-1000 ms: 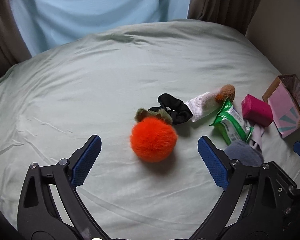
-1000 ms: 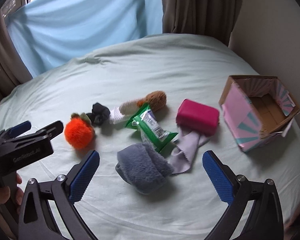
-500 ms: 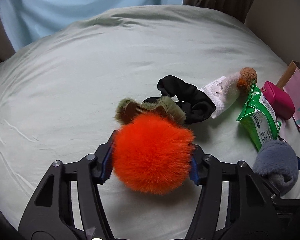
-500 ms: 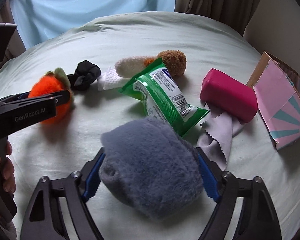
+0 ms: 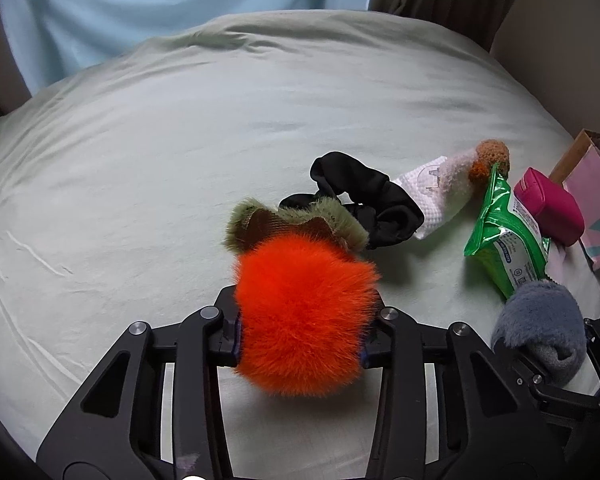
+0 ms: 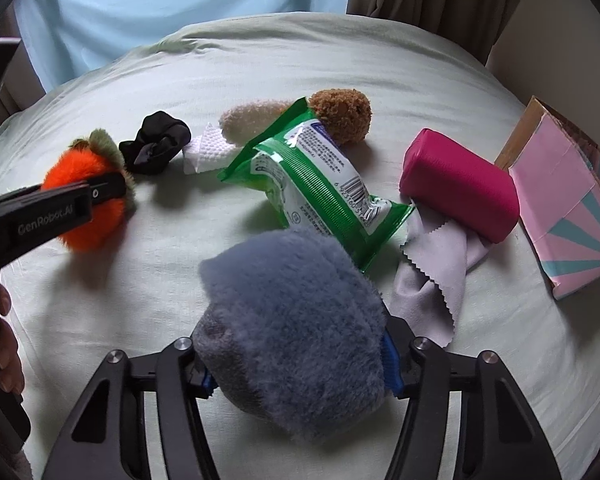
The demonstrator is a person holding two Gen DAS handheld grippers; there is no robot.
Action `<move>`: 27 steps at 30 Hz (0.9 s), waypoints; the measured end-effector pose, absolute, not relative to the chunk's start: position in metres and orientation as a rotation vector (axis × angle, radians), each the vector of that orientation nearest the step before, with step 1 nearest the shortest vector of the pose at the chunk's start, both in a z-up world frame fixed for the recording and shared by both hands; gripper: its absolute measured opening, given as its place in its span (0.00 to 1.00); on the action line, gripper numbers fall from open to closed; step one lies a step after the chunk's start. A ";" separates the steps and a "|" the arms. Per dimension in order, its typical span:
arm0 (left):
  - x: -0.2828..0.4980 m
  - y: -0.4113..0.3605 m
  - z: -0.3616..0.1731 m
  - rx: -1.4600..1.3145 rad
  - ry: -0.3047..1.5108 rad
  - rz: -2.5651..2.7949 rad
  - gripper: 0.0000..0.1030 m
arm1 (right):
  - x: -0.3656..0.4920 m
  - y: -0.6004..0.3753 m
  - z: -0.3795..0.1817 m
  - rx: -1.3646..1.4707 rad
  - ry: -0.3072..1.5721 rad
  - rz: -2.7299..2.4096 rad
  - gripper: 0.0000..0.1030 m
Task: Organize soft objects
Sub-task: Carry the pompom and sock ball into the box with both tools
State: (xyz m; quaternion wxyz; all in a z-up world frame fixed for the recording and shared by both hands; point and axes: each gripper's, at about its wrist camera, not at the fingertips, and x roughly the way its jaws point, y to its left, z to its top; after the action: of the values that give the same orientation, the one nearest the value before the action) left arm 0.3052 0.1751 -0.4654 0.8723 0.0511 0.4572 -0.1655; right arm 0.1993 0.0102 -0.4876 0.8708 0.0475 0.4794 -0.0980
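**Both claws closing on plush, lift comes next**

Pale green bedsheet (image 6: 380,64) covers the whole work surface, with a light blue curtain and brown drapes behind it. Taking the green crinkly wipes packet (image 6: 316,176) as landmark: the fluffy orange pom-pom toy with an olive leafy collar (image 5: 304,320) lies well to its left, the grey-blue fuzzy rolled sock (image 6: 296,344) just in front of it and touching its near corner, the black fabric scrunchie (image 6: 156,148) to its left, the brown-and-cream plush piece (image 6: 340,114) behind it, and the magenta leatherette pouch (image 6: 460,190) to its right, resting on a lilac zigzag-edged cloth (image 6: 436,272). Beyond the pouch stands the pink-and-teal cardboard box (image 6: 568,208).

The left gripper (image 5: 300,344) has just been closing and its blue pads now press into the orange fur from both sides, clenched on the toy. The right gripper (image 6: 296,368) has likewise been narrowing, and its pads squeeze the grey-blue sock, which bulges above the jaws.

To do this step well, I judge each grip should bite the core, not just loose pile, before rising straight up; the sock should clear the wipes packet without dragging it. The box looks the likely destination.
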 end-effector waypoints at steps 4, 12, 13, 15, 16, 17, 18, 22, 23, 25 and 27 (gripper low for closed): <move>0.297 0.178 -0.454 0.096 0.947 -0.332 0.33 | 0.197 0.007 -0.480 0.092 0.996 -0.192 0.47; 0.279 0.188 -0.400 0.075 0.906 -0.301 0.32 | 0.187 0.003 -0.438 0.131 0.956 -0.177 0.45; 0.276 0.189 -0.392 0.072 0.900 -0.297 0.32 | 0.185 0.003 -0.429 0.135 0.947 -0.174 0.45; 0.271 0.191 -0.372 0.069 0.891 -0.286 0.32 | 0.181 0.003 -0.410 0.138 0.934 -0.162 0.45; 0.267 0.191 -0.360 0.067 0.885 -0.280 0.32 | 0.178 0.004 -0.400 0.138 0.925 -0.155 0.45; 0.263 0.190 -0.348 0.066 0.879 -0.274 0.32 | 0.175 0.003 -0.390 0.139 0.917 -0.147 0.45; 0.261 0.189 -0.337 0.066 0.875 -0.269 0.32 | 0.172 0.003 -0.380 0.141 0.909 -0.139 0.45; 0.248 0.178 -0.290 0.060 0.857 -0.259 0.32 | 0.166 -0.005 -0.333 0.161 0.871 -0.105 0.45; 0.246 0.173 -0.278 0.058 0.854 -0.258 0.32 | 0.162 -0.008 -0.322 0.163 0.860 -0.102 0.45; 0.239 0.161 -0.256 0.056 0.847 -0.261 0.32 | 0.157 -0.018 -0.298 0.163 0.836 -0.102 0.45; 0.233 0.147 -0.236 0.056 0.836 -0.267 0.32 | 0.152 -0.032 -0.274 0.173 0.815 -0.109 0.45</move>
State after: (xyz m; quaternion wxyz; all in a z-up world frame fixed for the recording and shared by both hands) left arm 0.2332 0.1468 -0.2364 0.9049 0.0271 0.4047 -0.1290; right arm 0.1516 -0.0315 -0.2737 0.9130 0.0839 0.3957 -0.0529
